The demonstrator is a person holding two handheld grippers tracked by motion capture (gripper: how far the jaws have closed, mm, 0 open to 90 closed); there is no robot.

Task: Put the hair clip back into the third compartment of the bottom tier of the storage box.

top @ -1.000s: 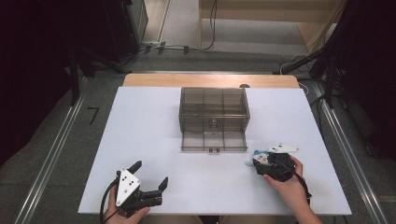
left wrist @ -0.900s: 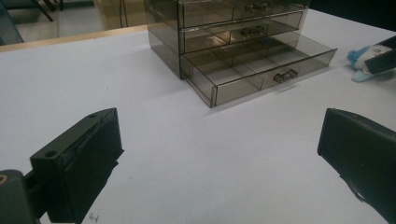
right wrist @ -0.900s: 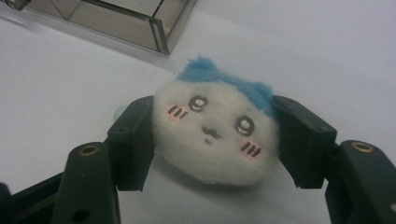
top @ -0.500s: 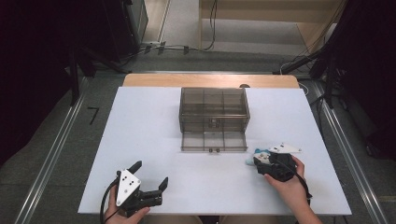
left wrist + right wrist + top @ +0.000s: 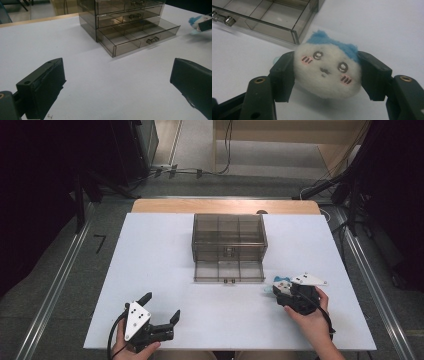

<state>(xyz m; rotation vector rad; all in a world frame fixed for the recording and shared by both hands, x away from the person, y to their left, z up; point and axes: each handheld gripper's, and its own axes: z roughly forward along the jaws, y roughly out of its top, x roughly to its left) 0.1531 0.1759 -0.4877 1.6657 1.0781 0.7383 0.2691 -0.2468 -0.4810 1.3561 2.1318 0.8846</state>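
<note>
High view: table [image 5: 150, 250], drawer box [image 5: 228, 237] with its bottom drawer [image 5: 228, 271] out, left gripper [image 5: 161, 315] spread and idle. Right gripper [image 5: 325, 75] pinches a plush [image 5: 327, 71] by its sides just beside the drawer, probably lifted. Soft, light, squashy; its face shows in the right gripper view.

The high view looks down and forward over the whole white table [image 5: 150, 270] from the person's side, while both gripper views sit low and close — each shares the smoky drawer box [image 5: 228, 247] [image 5: 130, 27] [image 5: 269, 17] with it.
</note>
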